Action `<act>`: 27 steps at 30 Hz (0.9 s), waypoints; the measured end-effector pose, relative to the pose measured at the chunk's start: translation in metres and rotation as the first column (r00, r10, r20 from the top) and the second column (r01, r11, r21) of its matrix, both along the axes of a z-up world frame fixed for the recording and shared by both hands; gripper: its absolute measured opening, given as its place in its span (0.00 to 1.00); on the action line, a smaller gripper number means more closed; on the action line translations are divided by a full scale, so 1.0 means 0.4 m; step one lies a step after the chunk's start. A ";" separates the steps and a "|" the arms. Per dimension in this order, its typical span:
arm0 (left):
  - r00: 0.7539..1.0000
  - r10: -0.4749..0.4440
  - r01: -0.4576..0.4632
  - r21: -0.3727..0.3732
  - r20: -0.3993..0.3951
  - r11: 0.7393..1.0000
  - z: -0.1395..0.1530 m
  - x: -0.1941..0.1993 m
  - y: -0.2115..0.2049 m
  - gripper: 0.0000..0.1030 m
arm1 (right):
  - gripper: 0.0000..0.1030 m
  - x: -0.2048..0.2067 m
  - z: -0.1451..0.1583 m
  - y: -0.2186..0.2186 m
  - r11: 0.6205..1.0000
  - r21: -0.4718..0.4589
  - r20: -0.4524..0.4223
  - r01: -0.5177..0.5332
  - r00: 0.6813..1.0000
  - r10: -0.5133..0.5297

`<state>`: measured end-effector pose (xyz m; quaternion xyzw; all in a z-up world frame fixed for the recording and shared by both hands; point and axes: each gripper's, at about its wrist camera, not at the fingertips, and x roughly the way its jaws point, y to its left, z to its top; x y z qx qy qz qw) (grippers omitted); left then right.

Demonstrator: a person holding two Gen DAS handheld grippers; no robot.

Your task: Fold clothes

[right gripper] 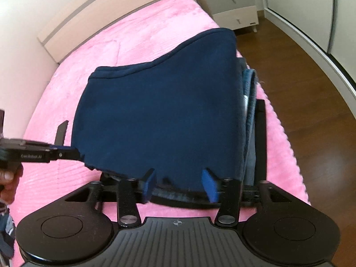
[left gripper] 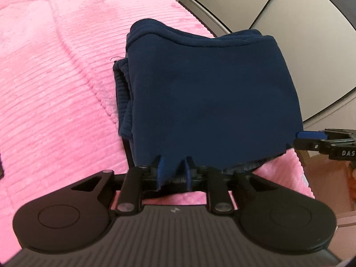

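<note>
A navy fleece garment (left gripper: 213, 93) (right gripper: 160, 115) lies folded in a thick rectangle on the pink bedspread (left gripper: 55, 84) (right gripper: 115, 44). Grey-blue cloth layers (right gripper: 250, 120) show under its right edge. My left gripper (left gripper: 175, 170) (right gripper: 76, 153) grips the near left edge, its blue pads pinching the fabric. My right gripper (right gripper: 179, 185) (left gripper: 299, 139) stands open at the near right edge, its pads wide apart with the hem lying between them. Black flat strips (right gripper: 261, 133) stick out from under the pile on both sides.
The pile sits close to the bed's right edge, with wooden floor (right gripper: 311, 89) beyond it. A white nightstand (right gripper: 233, 6) with folded clothes on top stands at the back. The headboard (right gripper: 100, 11) runs along the far left, and a hand (right gripper: 9, 178) holds the left gripper.
</note>
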<state>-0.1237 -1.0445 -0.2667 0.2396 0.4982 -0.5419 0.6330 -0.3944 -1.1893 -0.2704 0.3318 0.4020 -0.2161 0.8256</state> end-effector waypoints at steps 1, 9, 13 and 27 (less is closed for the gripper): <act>1.000 0.014 -0.014 -0.003 0.003 1.000 0.011 -0.010 0.017 0.29 | 0.81 -0.011 0.009 0.008 1.000 -0.002 0.002 0.012 1.000 -0.012; 0.996 0.090 -0.089 -0.022 0.024 0.996 0.081 -0.126 0.156 0.57 | 0.83 -0.091 0.085 0.133 0.996 -0.004 -0.008 0.089 0.996 -0.089; 0.990 0.103 -0.101 -0.029 0.097 0.995 0.112 -0.197 0.227 0.76 | 0.92 -0.114 0.127 0.206 0.996 -0.050 -0.058 0.079 0.995 -0.081; 0.977 0.169 -0.152 -0.130 0.132 0.980 0.276 -0.317 0.421 0.92 | 0.98 -0.184 0.282 0.444 0.976 -0.202 -0.112 0.086 0.988 -0.110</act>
